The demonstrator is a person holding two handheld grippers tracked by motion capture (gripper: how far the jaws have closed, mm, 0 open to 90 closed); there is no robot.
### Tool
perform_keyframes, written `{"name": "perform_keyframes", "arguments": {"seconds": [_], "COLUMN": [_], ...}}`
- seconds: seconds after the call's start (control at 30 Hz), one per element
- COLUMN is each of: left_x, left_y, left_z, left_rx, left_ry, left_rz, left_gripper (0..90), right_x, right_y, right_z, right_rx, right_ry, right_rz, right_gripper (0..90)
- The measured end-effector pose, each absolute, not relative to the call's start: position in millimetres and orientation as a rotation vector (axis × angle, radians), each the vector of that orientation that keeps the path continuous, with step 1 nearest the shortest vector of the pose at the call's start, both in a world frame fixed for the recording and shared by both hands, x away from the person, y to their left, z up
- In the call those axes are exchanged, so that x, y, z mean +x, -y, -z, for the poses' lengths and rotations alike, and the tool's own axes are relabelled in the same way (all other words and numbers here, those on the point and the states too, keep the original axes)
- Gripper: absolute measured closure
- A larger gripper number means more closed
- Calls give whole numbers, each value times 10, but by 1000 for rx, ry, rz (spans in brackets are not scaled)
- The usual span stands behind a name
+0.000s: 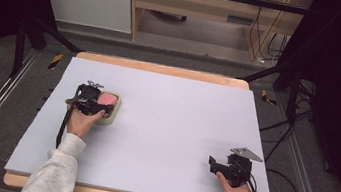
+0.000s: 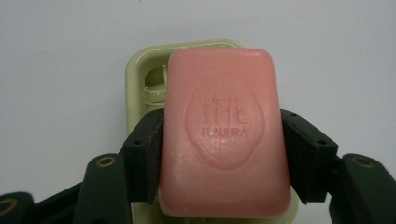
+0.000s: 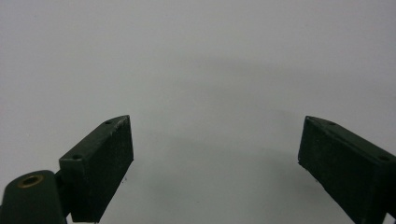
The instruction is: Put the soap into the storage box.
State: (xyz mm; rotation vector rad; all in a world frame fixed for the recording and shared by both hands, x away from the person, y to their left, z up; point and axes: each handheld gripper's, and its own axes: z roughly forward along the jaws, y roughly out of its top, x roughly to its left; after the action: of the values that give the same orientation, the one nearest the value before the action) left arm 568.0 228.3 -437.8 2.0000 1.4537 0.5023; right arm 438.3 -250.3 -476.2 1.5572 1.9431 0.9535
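I had the left gripper [image 2: 223, 154] clamped on the pink soap bar [image 2: 224, 135], one jaw pressed against each long side. The bar sat over the pale green soap dish [image 2: 140, 70] at the left of the lavender table mat [image 1: 170, 116]; I could not tell whether it rested in the dish or hung just above it. Gripping across the narrow width likely kept the slick bar from twisting. The dish rim lay close under the jaws and was the main obstruction. The right gripper [image 1: 223, 167] rested near the mat's right front corner, jaws spread wide with nothing between them, well apart from the dish.
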Motion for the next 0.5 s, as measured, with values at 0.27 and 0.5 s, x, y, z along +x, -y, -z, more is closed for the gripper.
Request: {"name": "perform_keyframes", "arguments": {"seconds": [0.27, 0.5], "left_x": [5689, 5694], "left_y": [-2299, -2313], "left_z": [4416, 4470], "left_rx": [1997, 1997], "left_ry": [-1464, -1472], "left_rz": [-500, -494], "left_gripper": [372, 372], "right_x": [4383, 4383], "right_y": [2504, 2503], "right_z": [4762, 4763], "right_rx": [1558, 1557], "right_ry": [-1944, -1944], "right_rz": [-954, -952], "right_gripper": [105, 105]}}
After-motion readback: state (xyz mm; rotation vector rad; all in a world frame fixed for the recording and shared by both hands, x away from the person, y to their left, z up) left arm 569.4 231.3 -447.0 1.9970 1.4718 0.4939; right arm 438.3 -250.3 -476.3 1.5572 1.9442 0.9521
